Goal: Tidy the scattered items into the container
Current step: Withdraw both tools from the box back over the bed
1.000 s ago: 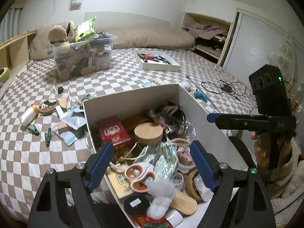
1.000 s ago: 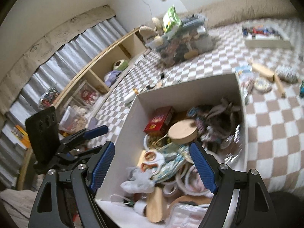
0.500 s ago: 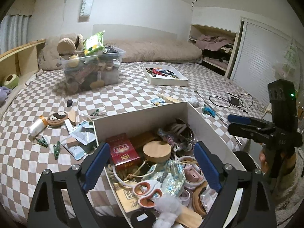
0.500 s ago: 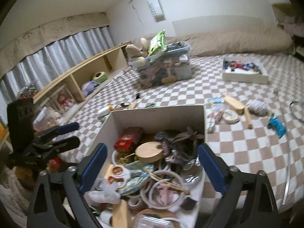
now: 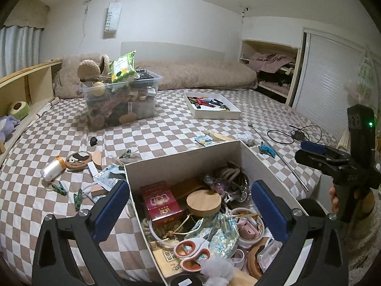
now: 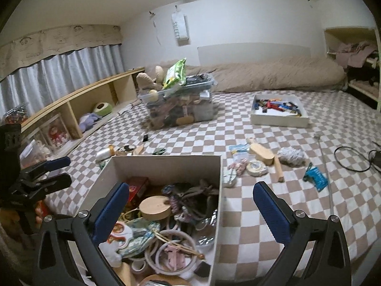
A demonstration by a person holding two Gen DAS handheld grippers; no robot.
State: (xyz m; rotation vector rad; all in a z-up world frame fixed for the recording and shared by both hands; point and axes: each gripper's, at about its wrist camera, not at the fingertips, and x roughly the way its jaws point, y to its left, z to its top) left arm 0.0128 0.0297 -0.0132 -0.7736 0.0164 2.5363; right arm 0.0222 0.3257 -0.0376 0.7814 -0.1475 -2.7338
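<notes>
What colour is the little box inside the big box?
Red with gold trim, clearest in the left wrist view.

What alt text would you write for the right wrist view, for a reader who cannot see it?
The open right gripper hovers empty over a white box full of small items on a checkered bed. A tape roll, a wooden brush and a blue clip lie scattered to its right; the left gripper shows at the left edge.

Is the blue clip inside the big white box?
No, the blue clip lies on the checkered bedspread, out to the right of the white box.
</notes>
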